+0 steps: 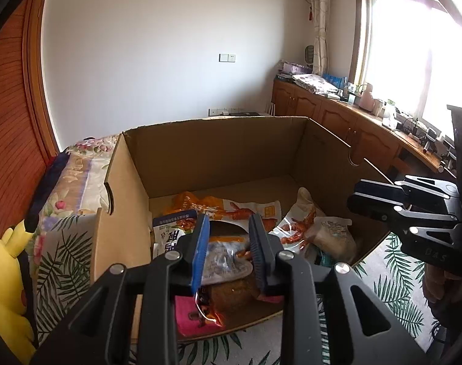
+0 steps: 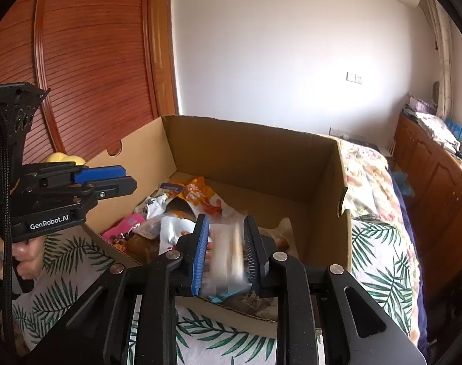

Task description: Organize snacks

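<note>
Two hand-held claws hover over an open cardboard box (image 1: pixel 218 158) of snacks that sits on a leaf-print bedspread (image 1: pixel 392 276) on a bed. In the left wrist view, the left claw (image 1: pixel 229 254) stands with its fingers apart at the box's near edge, with nothing pinched between them; under it lie a clear packet (image 1: pixel 225 261), a brown bun-like item (image 1: pixel 234 296) and a pink packet (image 1: pixel 191 313). In the right wrist view, the right claw (image 2: pixel 225 252) has a pale, motion-blurred packet (image 2: pixel 228 258) between its fingers; whether they actually clamp it cannot be told. Further into the box lie an orange-and-white snack bag (image 1: pixel 231 206), a white bag with dark lettering (image 1: pixel 170 231) at the left, and a clear bag of reddish pieces (image 1: pixel 298 228) beside a pale pouch (image 1: pixel 334 234) at the right. A yellow plush toy (image 1: pixel 5 289) rests on the bed left of the box. Beyond, a floral quilt (image 2: pixel 368 176) covers the bed, and wooden cabinets (image 1: pixel 337 115) topped with clutter run along the right under a bright window (image 1: pixel 413 51).
</note>
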Demonstrator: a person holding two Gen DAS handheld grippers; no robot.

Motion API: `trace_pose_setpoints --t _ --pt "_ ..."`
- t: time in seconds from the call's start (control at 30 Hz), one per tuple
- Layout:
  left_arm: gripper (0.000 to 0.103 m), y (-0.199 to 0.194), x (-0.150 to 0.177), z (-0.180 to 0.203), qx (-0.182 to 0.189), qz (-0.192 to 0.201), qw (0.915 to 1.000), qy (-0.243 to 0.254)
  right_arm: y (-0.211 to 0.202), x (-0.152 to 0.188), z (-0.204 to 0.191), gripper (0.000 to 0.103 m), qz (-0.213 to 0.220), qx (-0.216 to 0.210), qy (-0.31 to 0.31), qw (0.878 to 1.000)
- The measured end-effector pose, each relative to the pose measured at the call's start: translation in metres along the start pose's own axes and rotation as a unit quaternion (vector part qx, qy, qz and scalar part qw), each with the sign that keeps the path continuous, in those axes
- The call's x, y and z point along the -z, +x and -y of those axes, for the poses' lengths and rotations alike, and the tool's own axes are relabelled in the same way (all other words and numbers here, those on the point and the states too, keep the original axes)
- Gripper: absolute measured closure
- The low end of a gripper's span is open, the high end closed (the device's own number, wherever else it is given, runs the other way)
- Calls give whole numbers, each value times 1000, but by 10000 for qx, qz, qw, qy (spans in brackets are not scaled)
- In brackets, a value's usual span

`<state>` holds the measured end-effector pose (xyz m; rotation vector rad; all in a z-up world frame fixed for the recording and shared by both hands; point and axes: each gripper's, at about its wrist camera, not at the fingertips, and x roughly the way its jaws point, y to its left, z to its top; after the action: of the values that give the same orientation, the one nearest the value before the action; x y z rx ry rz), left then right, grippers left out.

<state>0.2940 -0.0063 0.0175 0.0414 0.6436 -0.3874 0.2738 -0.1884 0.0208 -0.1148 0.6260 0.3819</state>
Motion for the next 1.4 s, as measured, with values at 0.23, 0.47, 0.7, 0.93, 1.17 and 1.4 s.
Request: trace_pose_setpoints --t 0.23,0.47,0.7,0.93,1.17,1.4 --pt "75 -20 1 5 -85 93 9999 4 -13 1 -1 77 77 -6 94 9999" --pt "72 -64 10 15 -241 261 9994 48 -48 9 -10 77 212 -15 141 9997" --pt "65 -107 24 24 -410 402 9983 59 -84 20 -22 76 365 -46 212 9991" --pt "54 -143 40 35 -525 514 9973 84 -120 34 -35 71 521 -18 248 9983" --pt "48 -173 64 46 -634 522 9966 33 -152 56 -52 58 629 102 340 9974" --pt "34 -200 87 55 -673 553 9962 -14 -183 72 -62 36 809 285 439 9953"
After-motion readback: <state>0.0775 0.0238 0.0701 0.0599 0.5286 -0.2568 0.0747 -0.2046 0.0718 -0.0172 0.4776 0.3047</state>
